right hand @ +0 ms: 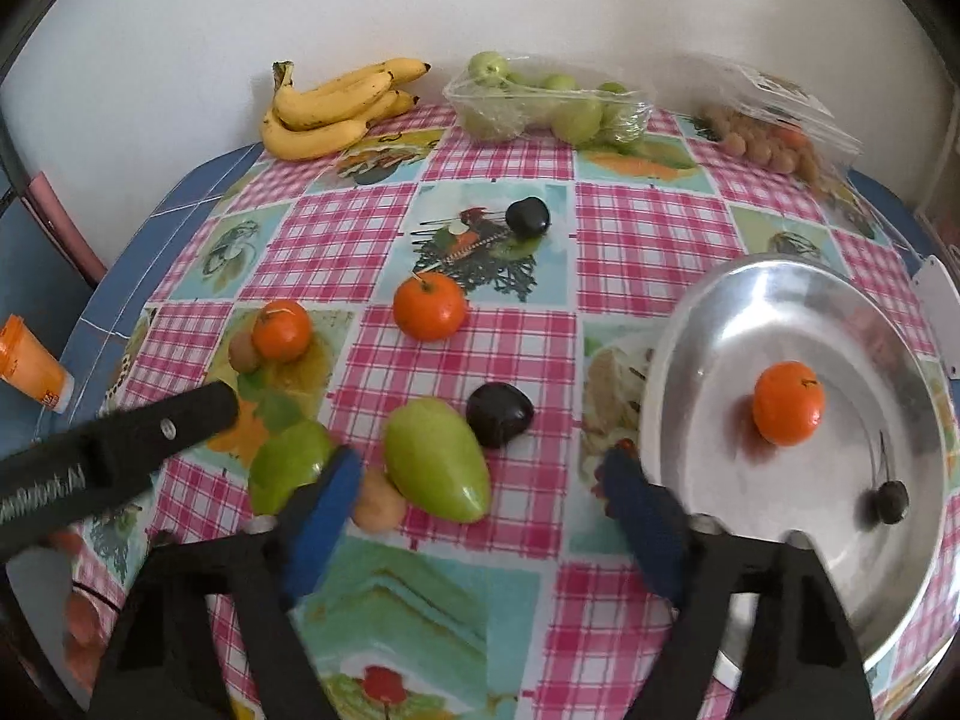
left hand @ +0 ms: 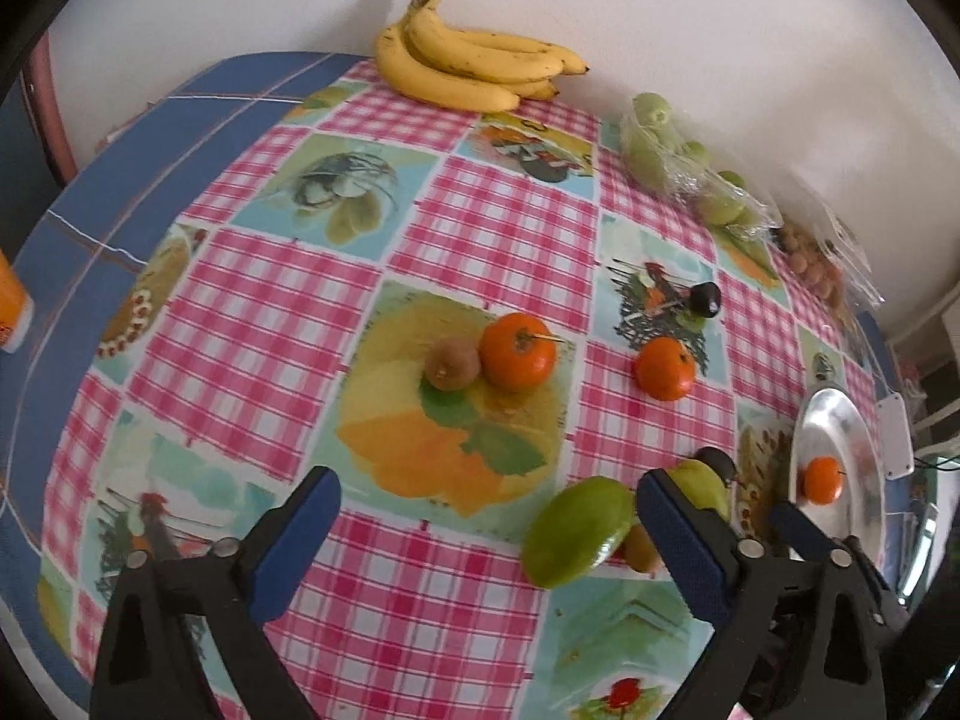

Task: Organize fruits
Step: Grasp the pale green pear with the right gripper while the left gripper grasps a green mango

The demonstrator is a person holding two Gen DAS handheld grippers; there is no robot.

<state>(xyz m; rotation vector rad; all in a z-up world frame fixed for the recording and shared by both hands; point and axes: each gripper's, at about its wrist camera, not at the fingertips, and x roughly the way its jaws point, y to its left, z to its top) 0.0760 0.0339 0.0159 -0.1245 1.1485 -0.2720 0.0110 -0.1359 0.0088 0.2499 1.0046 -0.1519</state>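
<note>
1. Our left gripper (left hand: 489, 546) is spread, pinching nothing, tilted down over the table (left hand: 198, 102) interior.
2. Our right gripper (right hand: 483, 498) is spread too, straddling the green mango (right hand: 435, 459) without contact; probably the next pick.
3. Metal plate (right hand: 708, 324) sits at the right edge, holding one orange (right hand: 788, 402): we judge it the collection point.
4. Bananas (right hand: 327, 111) lie along the far edge.

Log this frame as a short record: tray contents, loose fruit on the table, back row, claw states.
tray: metal tray holds one orange and a small dark fruit
loose fruit: two oranges, two kiwis, two green mangoes, two dark plums
back row: bananas, bagged green fruit
left claw: open, empty
right claw: open, empty
</note>
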